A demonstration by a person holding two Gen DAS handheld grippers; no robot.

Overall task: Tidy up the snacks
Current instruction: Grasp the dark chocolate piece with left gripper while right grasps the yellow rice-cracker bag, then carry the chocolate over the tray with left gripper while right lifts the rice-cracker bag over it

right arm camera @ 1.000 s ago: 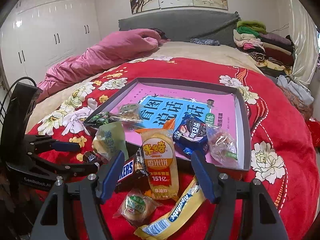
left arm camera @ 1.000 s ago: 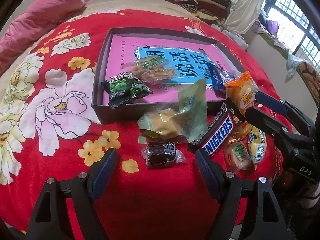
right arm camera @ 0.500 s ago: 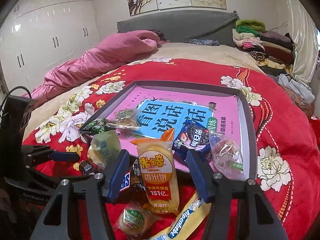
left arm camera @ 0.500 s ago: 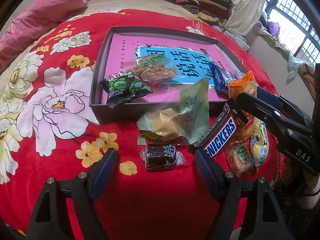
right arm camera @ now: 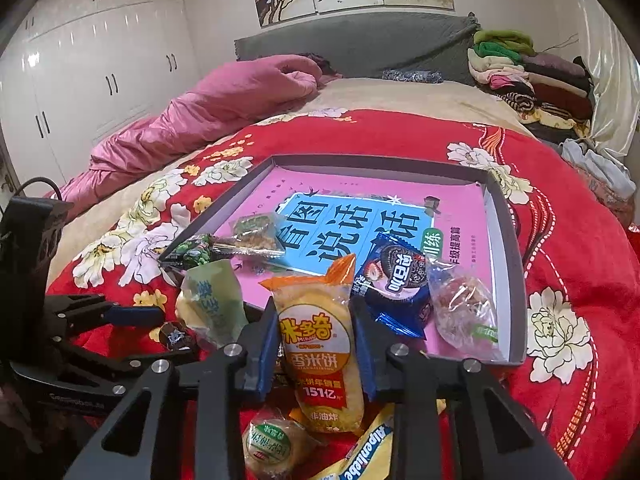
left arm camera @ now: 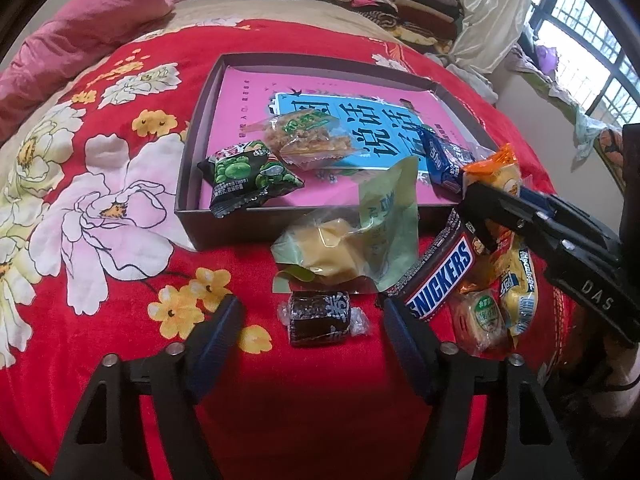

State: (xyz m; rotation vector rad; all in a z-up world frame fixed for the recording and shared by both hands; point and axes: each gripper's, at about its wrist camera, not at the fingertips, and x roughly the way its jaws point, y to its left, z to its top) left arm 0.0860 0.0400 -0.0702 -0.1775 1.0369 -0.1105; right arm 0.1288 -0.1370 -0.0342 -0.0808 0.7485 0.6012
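Note:
On the red floral blanket my right gripper (right arm camera: 316, 312) is closing, and its blue pads press both sides of the orange rice cracker packet (right arm camera: 316, 344) just in front of the dark box (right arm camera: 516, 240). My left gripper (left arm camera: 312, 312) is also closing. A dark brown wrapped candy (left arm camera: 318, 318) lies between its fingers with a gap on each side. Beside the candy lie a Snickers bar (left arm camera: 440, 276) and a green-wrapped yellow cake (left arm camera: 352, 244). Inside the box, on a pink book, lie a green pea pack (left arm camera: 244, 172), a blue cookie pack (right arm camera: 396, 284) and two clear-wrapped snacks.
A small round cake (right arm camera: 272, 440) and a yellow Alpenliebe pack (right arm camera: 368, 456) lie under the right gripper. A pink quilt (right arm camera: 224, 104) is bunched at the back left, and folded clothes (right arm camera: 520, 72) are stacked at the back right. The bed's edge runs just below both grippers.
The right jaws have closed in from wide apart onto the rice cracker packet. The left jaws have narrowed around the dark candy. Neither hand has shifted much.

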